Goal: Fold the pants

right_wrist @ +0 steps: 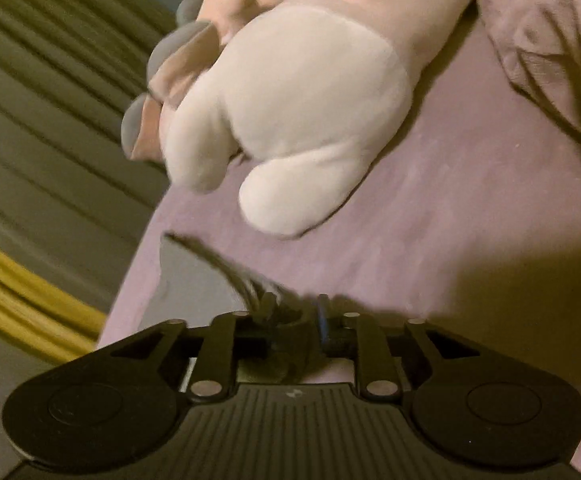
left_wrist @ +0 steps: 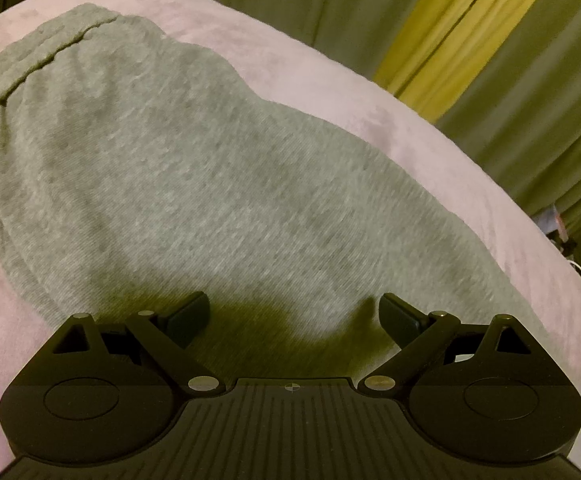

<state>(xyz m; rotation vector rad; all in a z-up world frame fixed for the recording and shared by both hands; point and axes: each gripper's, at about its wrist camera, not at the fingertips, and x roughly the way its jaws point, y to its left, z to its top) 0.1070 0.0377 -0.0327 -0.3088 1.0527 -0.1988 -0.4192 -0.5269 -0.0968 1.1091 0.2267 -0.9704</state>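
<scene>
Grey pants (left_wrist: 162, 184) just beyond left gripper's (left_wrist: 294, 312) spread jaws

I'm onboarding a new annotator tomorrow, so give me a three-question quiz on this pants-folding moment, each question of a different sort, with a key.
1. True or false: the left gripper has its fingers spread apart above the grey pants.
2. Multiple choice: what does the right gripper hold? A) a plush toy B) a bunch of grey fabric C) nothing
3. Fill in: in the right wrist view, the white and pink ___ lies on the purple bed cover.

Key:
1. True; nothing sits between the fingers.
2. B; the fingers are closed on grey cloth, apparently part of the pants.
3. Plush toy.
</scene>
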